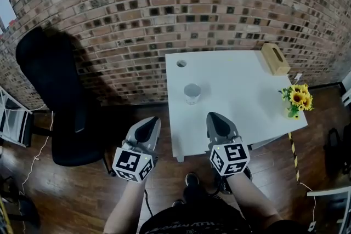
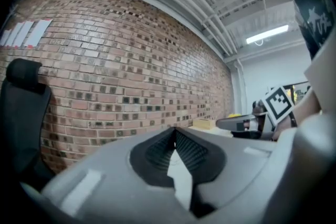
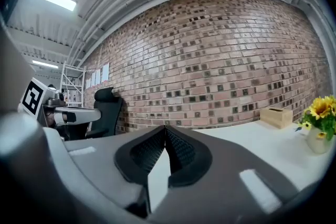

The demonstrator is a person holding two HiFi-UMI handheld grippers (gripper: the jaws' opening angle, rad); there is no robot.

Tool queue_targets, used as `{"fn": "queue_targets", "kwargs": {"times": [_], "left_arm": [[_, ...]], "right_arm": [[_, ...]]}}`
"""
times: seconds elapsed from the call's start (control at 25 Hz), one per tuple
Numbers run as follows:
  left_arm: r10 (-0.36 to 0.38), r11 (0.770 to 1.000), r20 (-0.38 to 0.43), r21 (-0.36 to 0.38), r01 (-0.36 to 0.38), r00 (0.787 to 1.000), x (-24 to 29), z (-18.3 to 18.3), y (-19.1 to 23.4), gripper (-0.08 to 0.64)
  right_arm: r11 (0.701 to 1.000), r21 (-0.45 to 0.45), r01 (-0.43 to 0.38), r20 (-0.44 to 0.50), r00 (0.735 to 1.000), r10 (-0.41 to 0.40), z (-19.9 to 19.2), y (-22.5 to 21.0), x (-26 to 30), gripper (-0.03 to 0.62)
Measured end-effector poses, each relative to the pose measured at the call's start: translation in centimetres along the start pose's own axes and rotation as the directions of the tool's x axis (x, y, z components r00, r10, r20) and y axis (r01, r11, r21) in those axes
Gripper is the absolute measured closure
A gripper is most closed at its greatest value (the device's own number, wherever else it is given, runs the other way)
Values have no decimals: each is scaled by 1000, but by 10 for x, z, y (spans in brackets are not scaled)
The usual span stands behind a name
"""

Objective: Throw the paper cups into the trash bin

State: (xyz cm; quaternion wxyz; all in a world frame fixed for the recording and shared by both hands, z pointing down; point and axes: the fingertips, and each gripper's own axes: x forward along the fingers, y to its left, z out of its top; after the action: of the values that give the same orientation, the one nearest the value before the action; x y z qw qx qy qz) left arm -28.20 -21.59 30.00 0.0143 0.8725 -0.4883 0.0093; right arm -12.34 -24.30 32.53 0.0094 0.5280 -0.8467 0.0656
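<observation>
Holding both claws low and level at the near edge of the desk (image 1: 236, 112), you have nothing in either one. Your left claw (image 1: 149, 124) is clenched, its two tips pressed together with only air around them. Your right claw (image 1: 218, 122) is clenched the same way, and no cup sits between its tips.

One paper cup (image 1: 192, 93) stands upright on the desk, mouth up. It is in front of your claws and between them, a bit closer to the right claw and well apart from both. I think the claws point level so that one can slide in from the side and hug the cup's wall. A clenched claw cannot do that, so you would need to let it spread before it gets there.

Farther ahead of the left claw's side of the desk is a small round thing (image 1: 181, 63). It may be a second cup, but it is too small to tell.

Off to the right of your right claw are yellow flowers (image 1: 296, 99), and far ahead on that side is a wooden box (image 1: 275, 58). A black chair (image 1: 55, 96) stands to the left of your left claw.

No trash bin shows in any view, so you will have to look for it once you hold a cup.
</observation>
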Motion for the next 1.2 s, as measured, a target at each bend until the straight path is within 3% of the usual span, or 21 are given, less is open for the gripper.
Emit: {"fn": "queue_targets", "kwargs": {"times": [0.56,0.72,0.84,1.04,1.2], "left_arm": [[57,998,-36,-23,-58,998,76,-24,29,555],[69,997,-36,-25,-70,997,87,-26,31,555],[73,997,-46,-25,-74,996,90,-28,31,555],[81,996,-52,-39,-83,995,91,-33,36,555],[68,996,-54,-61,-71,996,91,-46,42,555]], "right_arm": [[997,5,-73,-88,993,73,-31,-36,75,575],[992,14,-123,-116,985,124,-43,-34,86,534],[989,10,-146,-148,978,146,-55,-28,88,480],[987,15,-159,-166,973,160,-69,-22,98,328],[986,-1,-167,-247,956,162,-95,-15,107,208]]}}
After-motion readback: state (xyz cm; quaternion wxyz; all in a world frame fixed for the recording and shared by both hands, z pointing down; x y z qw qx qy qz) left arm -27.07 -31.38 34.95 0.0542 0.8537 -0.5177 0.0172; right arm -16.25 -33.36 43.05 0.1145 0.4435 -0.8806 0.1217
